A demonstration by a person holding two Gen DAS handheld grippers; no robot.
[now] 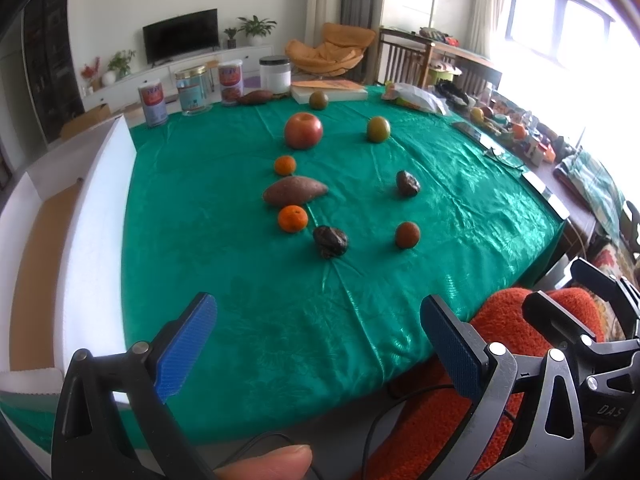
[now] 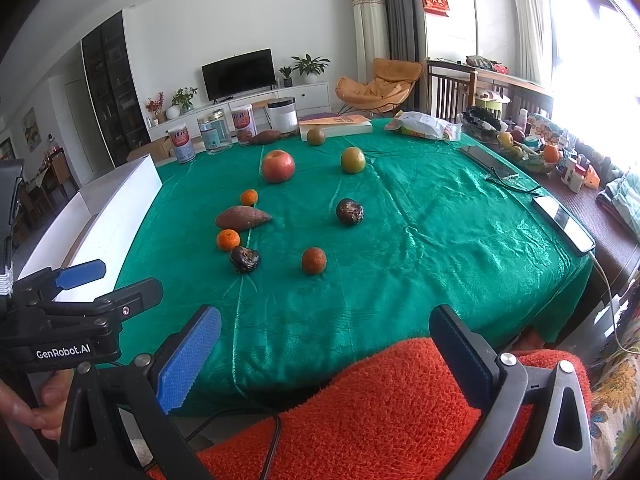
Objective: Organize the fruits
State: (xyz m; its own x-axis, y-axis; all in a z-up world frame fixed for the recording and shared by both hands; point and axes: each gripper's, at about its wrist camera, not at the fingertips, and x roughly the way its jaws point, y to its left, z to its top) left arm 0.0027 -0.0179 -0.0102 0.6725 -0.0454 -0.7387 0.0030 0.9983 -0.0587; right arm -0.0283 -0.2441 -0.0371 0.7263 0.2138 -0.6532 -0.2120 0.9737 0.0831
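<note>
Both the left gripper (image 1: 318, 344) and right gripper (image 2: 326, 354) are hovering with jaws wide and empty off the table's (image 1: 240, 320) near edge, while round fruits like the apple (image 1: 303, 130) are risking rolling on the slick cloth if nudged

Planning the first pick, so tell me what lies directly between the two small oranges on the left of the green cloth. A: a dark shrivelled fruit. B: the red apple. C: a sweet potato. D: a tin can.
C: the sweet potato lies between the farther small orange and the nearer small orange.
</note>
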